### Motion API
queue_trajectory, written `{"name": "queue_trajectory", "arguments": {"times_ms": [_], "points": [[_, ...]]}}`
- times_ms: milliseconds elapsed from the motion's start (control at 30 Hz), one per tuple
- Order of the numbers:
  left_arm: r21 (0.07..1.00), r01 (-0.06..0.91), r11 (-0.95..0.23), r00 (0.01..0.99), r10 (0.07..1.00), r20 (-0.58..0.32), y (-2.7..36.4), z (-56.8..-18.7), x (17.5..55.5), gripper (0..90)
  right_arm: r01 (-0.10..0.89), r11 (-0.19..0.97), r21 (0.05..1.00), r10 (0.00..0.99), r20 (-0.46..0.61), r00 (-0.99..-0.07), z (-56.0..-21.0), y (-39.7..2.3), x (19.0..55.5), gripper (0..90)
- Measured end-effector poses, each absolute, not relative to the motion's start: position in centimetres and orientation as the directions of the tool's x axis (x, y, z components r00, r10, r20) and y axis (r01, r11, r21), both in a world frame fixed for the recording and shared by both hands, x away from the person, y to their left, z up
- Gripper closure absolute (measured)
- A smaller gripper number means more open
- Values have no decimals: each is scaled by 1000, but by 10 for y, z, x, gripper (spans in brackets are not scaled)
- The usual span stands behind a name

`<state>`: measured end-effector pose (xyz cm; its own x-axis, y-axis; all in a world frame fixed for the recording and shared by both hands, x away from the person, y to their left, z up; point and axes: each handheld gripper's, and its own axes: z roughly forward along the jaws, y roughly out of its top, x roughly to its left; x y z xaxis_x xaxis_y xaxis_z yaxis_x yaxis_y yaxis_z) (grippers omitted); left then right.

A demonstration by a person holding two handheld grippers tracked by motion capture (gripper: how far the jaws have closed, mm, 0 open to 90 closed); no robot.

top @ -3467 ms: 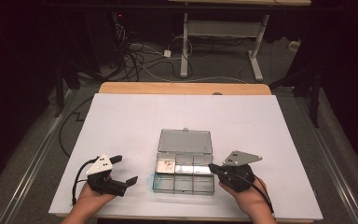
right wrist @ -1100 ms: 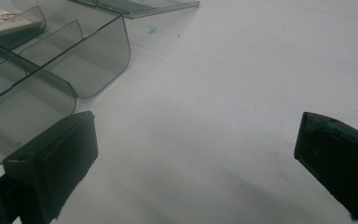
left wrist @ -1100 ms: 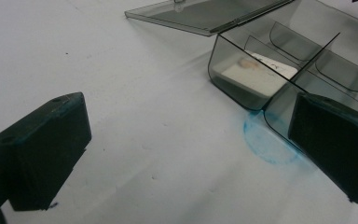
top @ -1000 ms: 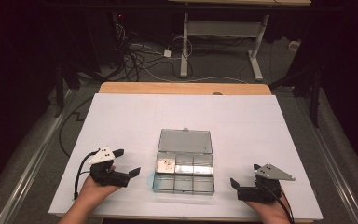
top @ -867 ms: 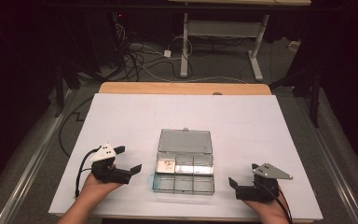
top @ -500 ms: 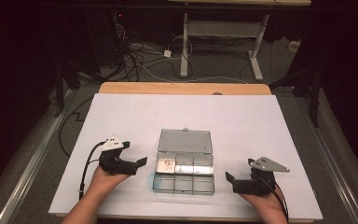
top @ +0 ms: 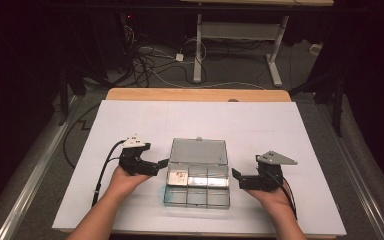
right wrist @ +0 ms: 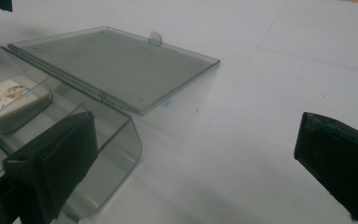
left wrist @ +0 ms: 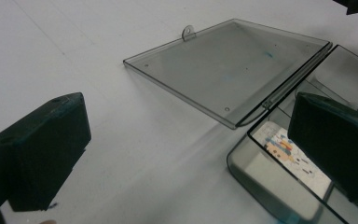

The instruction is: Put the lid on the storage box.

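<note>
Lying open at table centre: clear box, 6 compartments in 2 rows of 3, lid folded flat on the far side, tab at its far edge. Holding a printed item in the far-left compartment; contents of the other 5 too hard to tell.

Hovering just left of the box, near the hinge corner: left gripper, jaws spread wide, gripping nothing. In the left gripper view, 1 jaw sitting over bare table, the other over the far-left compartment.

Hovering just right of the box: right gripper, jaws likewise wide apart and empty, pointing toward the box wall. Not touching the box.
</note>
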<state>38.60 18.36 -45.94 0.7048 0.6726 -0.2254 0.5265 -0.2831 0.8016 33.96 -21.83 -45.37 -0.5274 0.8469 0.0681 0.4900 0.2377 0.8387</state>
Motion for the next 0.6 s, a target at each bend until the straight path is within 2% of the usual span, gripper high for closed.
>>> {"name": "queue_trajectory", "arguments": {"times_ms": [167,600], "points": [[798,529,-289,707,670,-226,175,-459,396,0,495,247,833,848,61,-527,-451,-206,356,0],[777,552,-302,706,665,-243,155,-465,420,0,586,227,778,857,125,-499,-462,-183,389,0]]}}
